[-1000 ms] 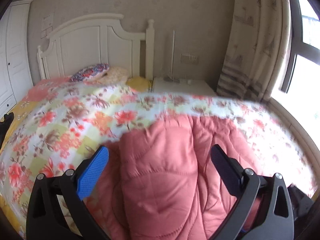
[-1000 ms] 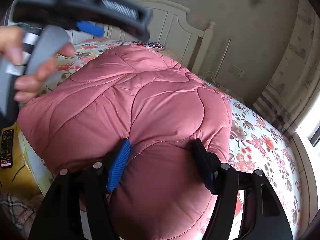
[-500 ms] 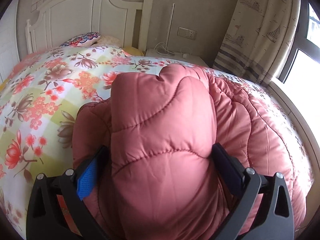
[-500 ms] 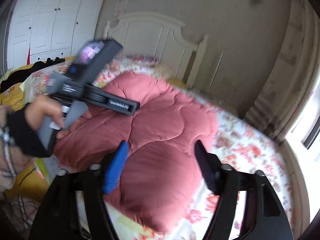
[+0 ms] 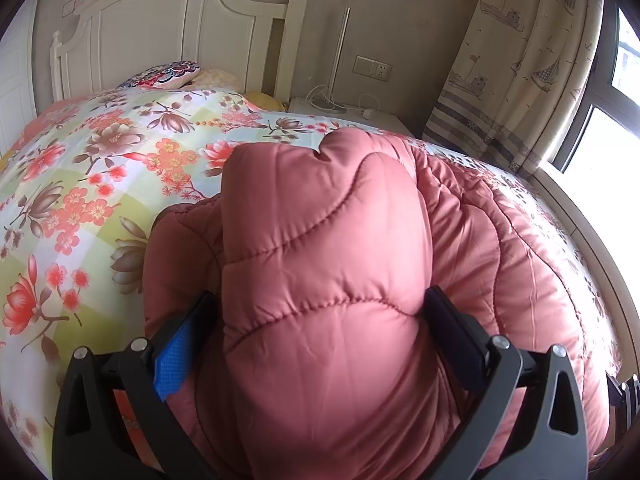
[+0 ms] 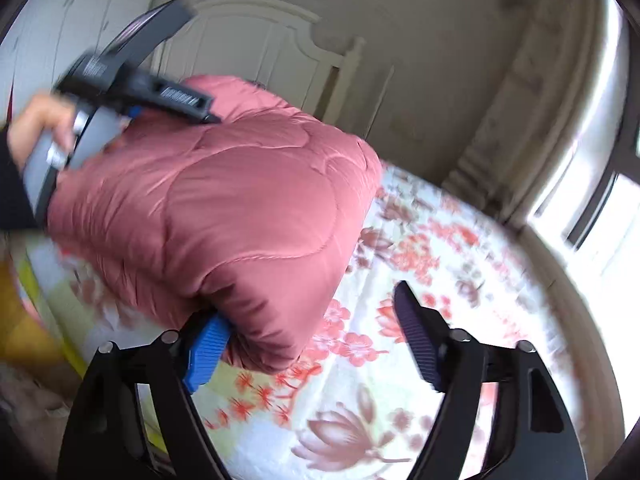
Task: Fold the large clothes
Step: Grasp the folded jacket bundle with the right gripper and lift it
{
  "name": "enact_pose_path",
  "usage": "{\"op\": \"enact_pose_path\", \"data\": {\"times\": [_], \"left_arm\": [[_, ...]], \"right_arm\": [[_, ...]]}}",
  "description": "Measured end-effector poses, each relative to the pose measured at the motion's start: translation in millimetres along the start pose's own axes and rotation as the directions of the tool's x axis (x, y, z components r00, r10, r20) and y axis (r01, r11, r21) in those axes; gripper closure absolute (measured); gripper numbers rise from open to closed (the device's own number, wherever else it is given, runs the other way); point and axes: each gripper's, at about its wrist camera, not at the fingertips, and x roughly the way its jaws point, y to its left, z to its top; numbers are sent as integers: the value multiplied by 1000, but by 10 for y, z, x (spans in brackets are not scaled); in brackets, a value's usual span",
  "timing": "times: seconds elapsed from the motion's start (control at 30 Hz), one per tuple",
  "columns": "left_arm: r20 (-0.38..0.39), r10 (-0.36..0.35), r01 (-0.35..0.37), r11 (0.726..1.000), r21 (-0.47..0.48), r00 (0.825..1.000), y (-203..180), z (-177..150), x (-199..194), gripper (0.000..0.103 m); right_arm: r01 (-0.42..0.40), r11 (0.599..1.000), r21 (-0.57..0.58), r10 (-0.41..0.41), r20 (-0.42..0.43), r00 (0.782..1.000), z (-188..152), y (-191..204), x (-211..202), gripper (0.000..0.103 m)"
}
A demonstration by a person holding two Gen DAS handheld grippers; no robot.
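A pink quilted jacket (image 5: 328,240) lies folded in a thick bundle on the floral bedspread (image 5: 80,184). My left gripper (image 5: 320,296) stands wide with a puffy fold bulging up between its fingers and hiding their tips. In the right wrist view a hand (image 6: 36,128) holds that left gripper (image 6: 160,92) over the jacket's far left side. My right gripper (image 6: 310,304) is closing its jaws at the jacket's (image 6: 224,200) near corner. Its blue pad (image 6: 208,352) touches the corner's underside, while the dark pad (image 6: 416,340) hangs free over the bedspread (image 6: 420,264).
A white headboard (image 5: 168,28) and a patterned pillow (image 5: 164,74) are at the far end of the bed. A white nightstand (image 5: 352,116) with a thin lamp pole stands beside it. A curtain (image 5: 512,60) and a bright window (image 5: 608,152) are on the right.
My right gripper let the jacket out from between its fingers and swung right, so the bundle now sits left of it. My left gripper came down onto the jacket, then stayed still.
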Motion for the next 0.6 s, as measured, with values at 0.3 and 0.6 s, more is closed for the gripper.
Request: {"op": "enact_pose_path", "data": {"times": [0.3, 0.6], "left_arm": [[11, 8, -8, 1000, 10, 1000, -27, -19, -26, 2], [20, -6, 6, 1000, -5, 1000, 23, -34, -55, 2]], "right_arm": [[85, 996, -31, -84, 37, 996, 86, 97, 115, 30], [74, 994, -86, -53, 230, 972, 151, 268, -212, 72]]}}
